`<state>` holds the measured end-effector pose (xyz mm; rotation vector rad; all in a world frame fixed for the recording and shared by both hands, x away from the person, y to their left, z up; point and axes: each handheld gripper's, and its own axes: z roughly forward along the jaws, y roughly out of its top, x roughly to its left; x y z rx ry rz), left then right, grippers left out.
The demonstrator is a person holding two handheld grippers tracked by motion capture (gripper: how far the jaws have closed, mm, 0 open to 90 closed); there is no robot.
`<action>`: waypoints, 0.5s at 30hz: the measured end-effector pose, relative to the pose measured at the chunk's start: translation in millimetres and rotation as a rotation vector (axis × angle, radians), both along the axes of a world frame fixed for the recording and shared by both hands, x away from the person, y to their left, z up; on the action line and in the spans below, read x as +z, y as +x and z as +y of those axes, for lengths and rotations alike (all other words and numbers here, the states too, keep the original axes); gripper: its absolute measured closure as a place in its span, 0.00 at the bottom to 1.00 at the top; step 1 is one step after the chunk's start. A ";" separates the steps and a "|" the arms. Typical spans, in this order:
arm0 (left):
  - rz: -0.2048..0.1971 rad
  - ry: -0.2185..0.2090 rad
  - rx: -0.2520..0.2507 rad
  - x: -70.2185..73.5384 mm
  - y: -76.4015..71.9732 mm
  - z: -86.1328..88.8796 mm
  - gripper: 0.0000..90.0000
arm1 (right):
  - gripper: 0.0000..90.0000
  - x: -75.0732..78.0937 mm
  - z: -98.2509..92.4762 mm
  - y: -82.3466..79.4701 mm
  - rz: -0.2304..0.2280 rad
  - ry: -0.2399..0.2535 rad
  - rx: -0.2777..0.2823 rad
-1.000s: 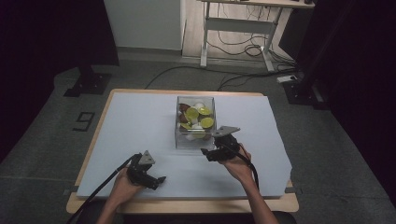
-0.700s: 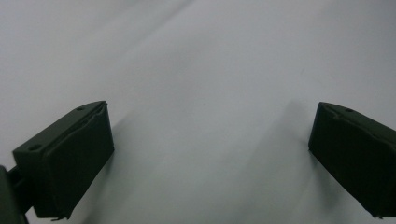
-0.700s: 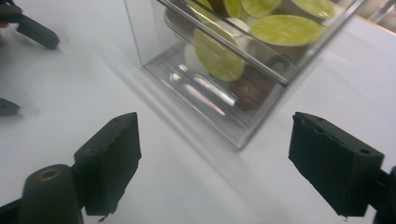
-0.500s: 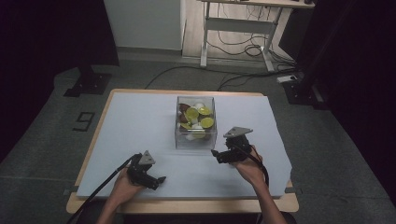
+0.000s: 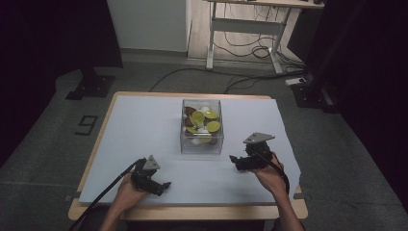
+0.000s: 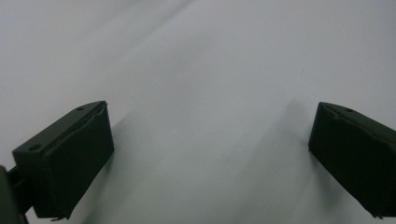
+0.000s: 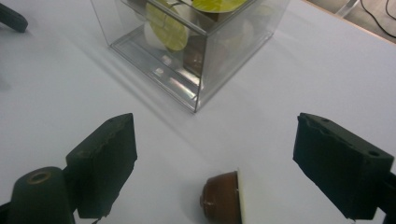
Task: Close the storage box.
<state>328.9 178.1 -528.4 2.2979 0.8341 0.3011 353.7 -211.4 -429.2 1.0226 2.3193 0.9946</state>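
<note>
A clear plastic box (image 5: pixel 202 144) stands mid-table and holds several yellow-green and brown capsules. My right gripper (image 5: pixel 235 161) sits to the right of the box, pointing left toward it. In the right gripper view its jaws (image 7: pixel 212 140) stand wide apart and have just been opening. A brown capsule with a white lid (image 7: pixel 224 203) lies on the table between them, untouched by either pad. The box (image 7: pixel 201 70) is just beyond it. My left gripper (image 5: pixel 163 185) rests near the front edge, open (image 6: pixel 210 126) over bare table.
The pale table sheet (image 5: pixel 144 120) spreads wide on both sides of the box. A black tip of the left gripper (image 7: pixel 11 17) shows at the far left in the right gripper view. Cables and desk legs (image 5: pixel 240 43) lie on the floor behind.
The right hand and its gripper have slid to the right, away from the box's front corner. The left hand has stayed put.
</note>
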 end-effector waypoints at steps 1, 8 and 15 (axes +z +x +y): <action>0.000 0.000 0.000 0.0 0.0 0.0 0.00 | 0.15 0.3 -2.1 -0.6 -0.001 0.002 -0.003; 0.000 0.001 -0.001 0.0 0.0 0.0 0.00 | 0.13 -1.9 -16.6 -4.7 -0.009 0.008 -0.038; 0.000 0.000 0.001 -0.1 0.0 0.0 0.00 | 0.12 -15.5 -32.2 -5.5 0.001 0.004 -0.069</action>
